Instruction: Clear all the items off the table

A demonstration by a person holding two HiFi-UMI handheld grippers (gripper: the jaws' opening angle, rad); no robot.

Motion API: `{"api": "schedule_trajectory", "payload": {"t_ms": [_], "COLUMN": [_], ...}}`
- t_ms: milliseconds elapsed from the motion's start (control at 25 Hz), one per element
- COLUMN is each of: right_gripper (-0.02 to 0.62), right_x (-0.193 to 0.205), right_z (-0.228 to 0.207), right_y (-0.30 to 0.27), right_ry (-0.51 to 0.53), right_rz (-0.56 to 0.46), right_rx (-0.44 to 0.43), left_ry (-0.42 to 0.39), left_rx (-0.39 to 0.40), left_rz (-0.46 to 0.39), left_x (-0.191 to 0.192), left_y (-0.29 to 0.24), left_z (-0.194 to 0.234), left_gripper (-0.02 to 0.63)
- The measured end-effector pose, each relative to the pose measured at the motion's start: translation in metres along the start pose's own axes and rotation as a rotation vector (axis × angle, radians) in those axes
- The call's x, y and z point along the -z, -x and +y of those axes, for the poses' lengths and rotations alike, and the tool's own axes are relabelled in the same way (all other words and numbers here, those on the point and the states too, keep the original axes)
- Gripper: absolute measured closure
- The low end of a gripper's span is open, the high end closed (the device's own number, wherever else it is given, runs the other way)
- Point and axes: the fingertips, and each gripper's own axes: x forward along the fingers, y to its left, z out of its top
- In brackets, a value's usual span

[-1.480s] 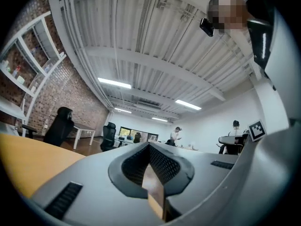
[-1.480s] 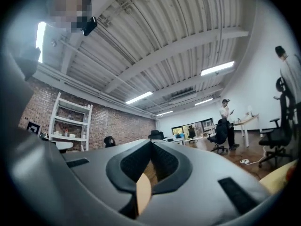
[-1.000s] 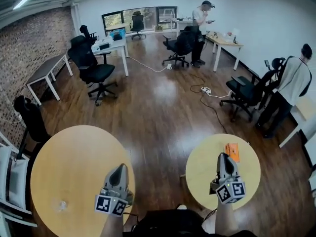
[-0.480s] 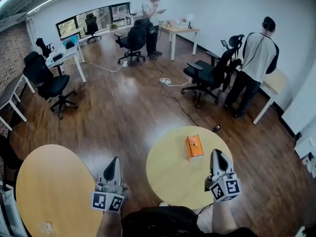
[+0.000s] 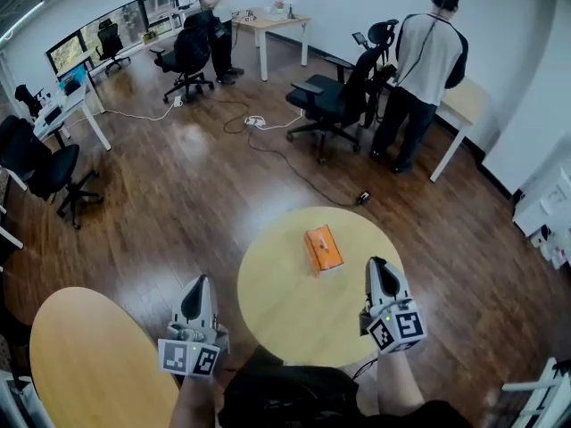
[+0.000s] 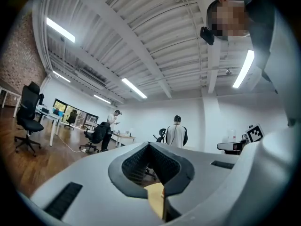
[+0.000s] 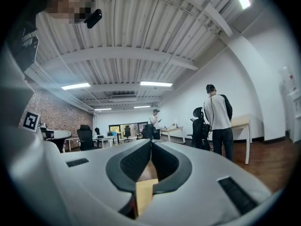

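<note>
An orange box (image 5: 323, 249) lies on the small round yellow table (image 5: 285, 306), toward its far side. My left gripper (image 5: 199, 282) hangs shut and empty over the floor just left of that table's near edge. Over the table's right part my right gripper (image 5: 378, 265) is also shut and empty, a short way right of and nearer than the box. In the left gripper view the left gripper (image 6: 149, 145) points level into the room with its jaws closed together. The right gripper (image 7: 151, 142) shows the same in its own view. The box is hidden in both gripper views.
A larger round wooden table (image 5: 89, 364) stands at the lower left. Beyond the small table a black office chair (image 5: 335, 101) and a standing person (image 5: 419, 69) are by a desk (image 5: 464, 105). Cables and a power strip (image 5: 256, 121) lie on the wood floor. Another person (image 5: 214, 12) stands at the back.
The head view has swung to the right, so the small table with the orange box now sits in the middle. Both grippers have stayed shut and low in front of me.
</note>
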Motion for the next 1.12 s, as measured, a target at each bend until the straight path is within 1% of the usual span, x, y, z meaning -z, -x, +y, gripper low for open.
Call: {"api": "schedule_trajectory", "payload": {"t_ms": [80, 240, 280, 320, 480, 560, 600, 720, 800, 920, 960, 1040, 1080, 1120], "right_gripper": [0.54, 0.538, 0.498, 0.443, 0.291, 0.24, 0.229, 0.229, 0.181, 0.177, 0.122, 0.112, 0.073, 0.066], "right_x": [0.002, 0.011, 0.017, 0.023, 0.058, 0.079, 0.089, 0.123, 0.149, 0.191, 0.206, 0.235, 0.247, 0.259], "right_z": [-0.002, -0.007, -0.008, -0.008, -0.012, -0.017, -0.02, -0.03, -0.035, -0.04, -0.042, -0.045, -0.046, -0.048], "right_y": [-0.01, -0.033, -0.04, -0.048, -0.075, -0.089, -0.094, -0.108, -0.116, -0.125, -0.127, -0.129, -0.129, -0.129], "right_ry": [0.001, 0.013, 0.013, 0.009, 0.005, 0.013, 0.016, 0.026, 0.037, 0.035, 0.026, 0.003, -0.005, -0.007], "right_rz": [0.018, 0.042, 0.063, 0.093, 0.231, 0.296, 0.328, 0.421, 0.499, 0.629, 0.673, 0.756, 0.797, 0.837], "right_rx": [0.009, 0.028, 0.023, 0.016, 0.0, 0.001, 0.006, 0.025, 0.032, 0.042, 0.041, 0.031, 0.026, 0.025], "left_ry": [0.013, 0.013, 0.012, 0.014, 0.034, 0.039, 0.04, 0.035, 0.034, 0.048, 0.056, 0.076, 0.088, 0.098], "left_rx": [0.032, 0.101, 0.117, 0.132, 0.171, 0.185, 0.191, 0.204, 0.203, 0.197, 0.198, 0.204, 0.207, 0.211], "left_rz": [0.017, 0.038, 0.045, 0.056, 0.111, 0.134, 0.148, 0.192, 0.225, 0.284, 0.3, 0.328, 0.343, 0.358], "left_x": [0.009, 0.025, 0.029, 0.034, 0.06, 0.075, 0.082, 0.105, 0.124, 0.15, 0.158, 0.172, 0.178, 0.184], "left_y": [-0.02, -0.059, -0.069, -0.078, -0.109, -0.124, -0.13, -0.143, -0.148, -0.151, -0.151, -0.149, -0.148, -0.146], "left_z": [0.0, 0.001, 0.001, 0.001, 0.003, 0.004, 0.005, 0.01, 0.018, 0.029, 0.03, 0.03, 0.028, 0.027], "left_gripper": [0.606, 0.606, 0.606, 0.606, 0.606, 0.606, 0.606, 0.606, 0.606, 0.606, 0.606, 0.606, 0.606, 0.606]}}
